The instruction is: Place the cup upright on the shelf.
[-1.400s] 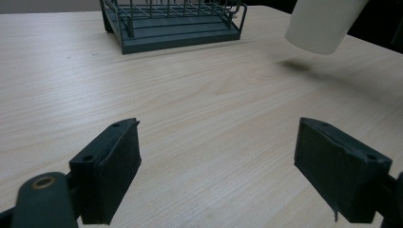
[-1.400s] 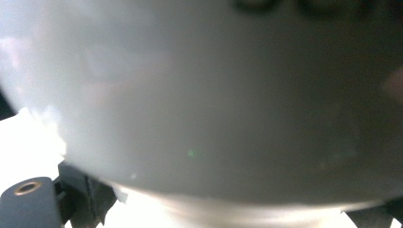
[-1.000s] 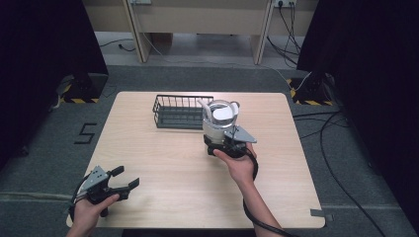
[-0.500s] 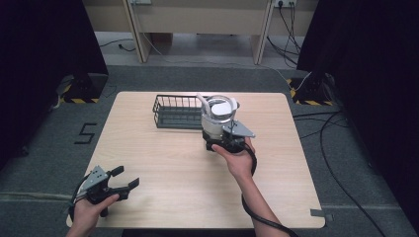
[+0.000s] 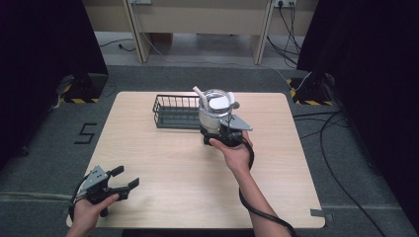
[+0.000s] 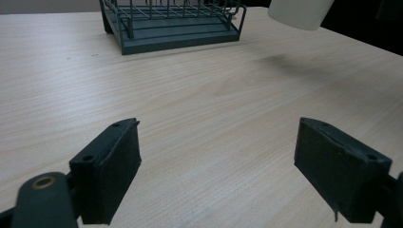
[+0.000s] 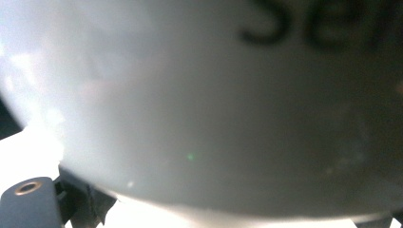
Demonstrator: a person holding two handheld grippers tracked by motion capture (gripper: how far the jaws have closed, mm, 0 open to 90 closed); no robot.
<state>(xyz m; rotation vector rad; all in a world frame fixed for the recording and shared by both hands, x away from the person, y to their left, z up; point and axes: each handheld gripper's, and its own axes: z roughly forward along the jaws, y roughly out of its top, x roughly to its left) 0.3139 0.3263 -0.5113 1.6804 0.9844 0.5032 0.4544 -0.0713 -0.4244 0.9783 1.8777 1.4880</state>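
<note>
- Table point(image 5: 276, 197): carries a wire basket point(image 5: 175, 112) at its far side.
- Jug point(image 5: 216, 111): white, clamped in the right gripper point(image 5: 223, 132), raised above the table just right of the basket.
- Left gripper point(image 5: 121, 178): jaws spread, empty, at the near-left corner.

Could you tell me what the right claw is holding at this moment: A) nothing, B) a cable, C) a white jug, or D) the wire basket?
C: the right claw grips a white jug raised off the table, beside the basket.
</note>
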